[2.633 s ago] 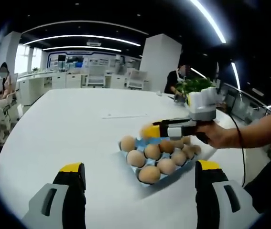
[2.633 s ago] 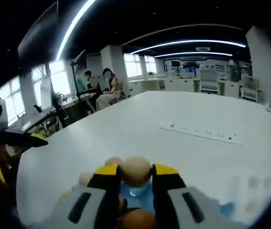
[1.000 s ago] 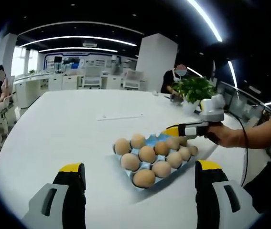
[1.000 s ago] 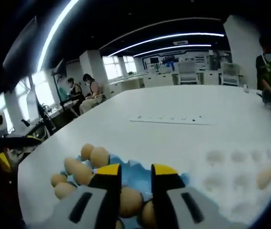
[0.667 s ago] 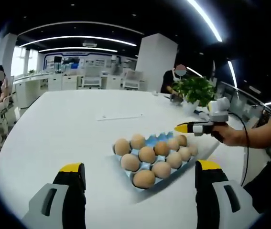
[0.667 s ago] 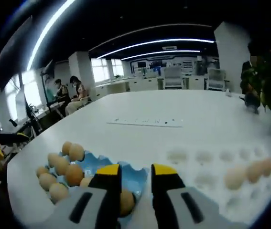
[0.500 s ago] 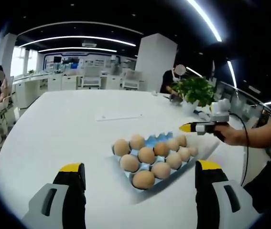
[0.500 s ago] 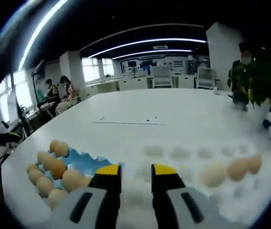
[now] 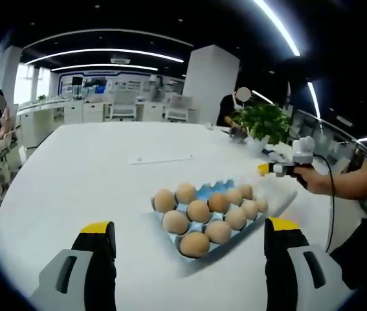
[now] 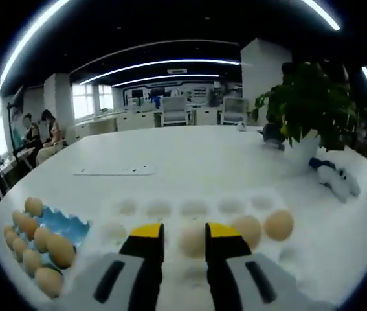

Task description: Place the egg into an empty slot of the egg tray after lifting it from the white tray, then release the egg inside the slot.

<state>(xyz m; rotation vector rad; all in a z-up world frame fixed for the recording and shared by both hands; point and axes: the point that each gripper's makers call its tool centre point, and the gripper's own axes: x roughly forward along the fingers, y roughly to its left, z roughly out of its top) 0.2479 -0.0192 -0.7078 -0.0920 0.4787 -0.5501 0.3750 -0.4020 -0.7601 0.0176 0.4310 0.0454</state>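
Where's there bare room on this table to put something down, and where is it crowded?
Free: the wide table stretch between the blue egg tray and the far flat strip, and beyond the white tray. Crowded: the blue tray's nearly full slots and the corner by the potted plant.

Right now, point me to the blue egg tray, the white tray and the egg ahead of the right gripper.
blue egg tray [image 9: 225,188]: left gripper view, bare blue slots at its far side.
white tray [image 10: 193,208]: right gripper view, an empty dimple.
egg [image 10: 192,240]: right gripper view, its visible middle.
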